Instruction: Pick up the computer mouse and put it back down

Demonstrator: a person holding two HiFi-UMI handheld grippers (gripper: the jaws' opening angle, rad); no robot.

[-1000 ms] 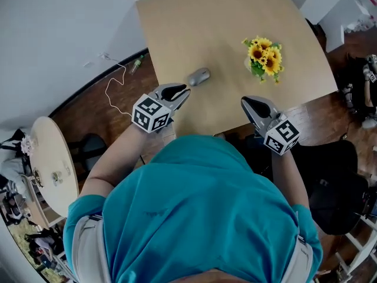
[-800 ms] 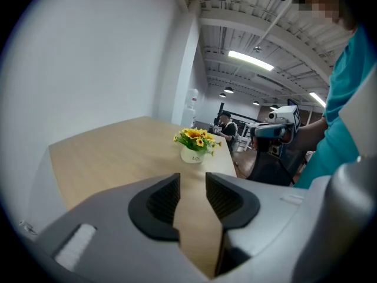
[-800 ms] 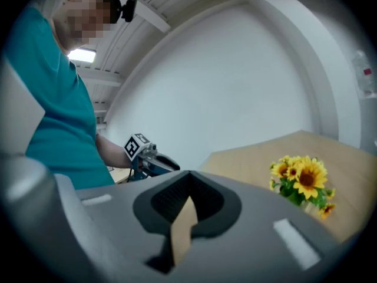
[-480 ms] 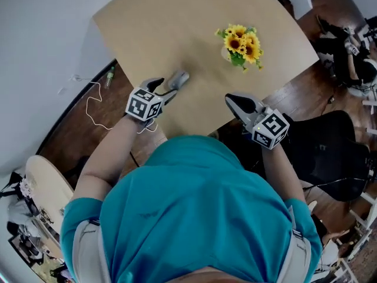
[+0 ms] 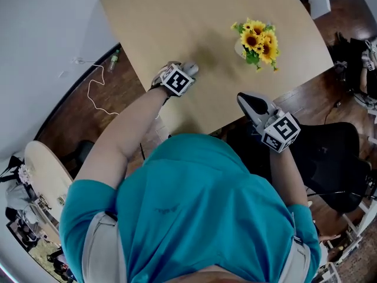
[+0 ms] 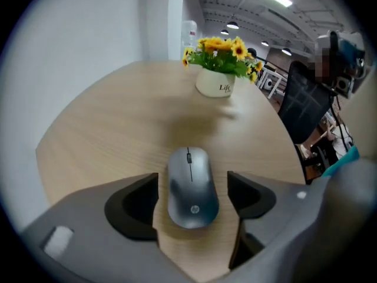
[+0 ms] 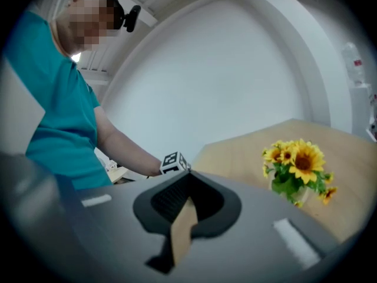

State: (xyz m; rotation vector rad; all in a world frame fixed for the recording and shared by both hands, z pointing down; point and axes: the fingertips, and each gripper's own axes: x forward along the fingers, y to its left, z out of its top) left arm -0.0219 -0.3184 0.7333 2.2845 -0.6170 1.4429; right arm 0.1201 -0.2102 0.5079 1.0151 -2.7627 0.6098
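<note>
Dropping steeply, your left tool (image 6: 192, 184) has come down over the grey oval plastic computer mouse (image 6: 189, 170). Its jaws have just been opening and now stand wide, straddling the mouse where it lies on the pale wooden desk (image 5: 177, 16), neither pad touching it. That sets up the pickup, and squeezing in looks like your next step. Further right stands the white pot of yellow sunflowers (image 5: 257, 40), then your right tool (image 5: 246, 101), clenched on nothing, by the desk's near edge.

The left gripper (image 5: 187, 71) points steeply down, its fingers (image 6: 132, 208) just opened wide, straddling the mouse (image 6: 189, 178) without touching it. The right gripper (image 5: 246, 101) hovers nearly level, closed.
</note>
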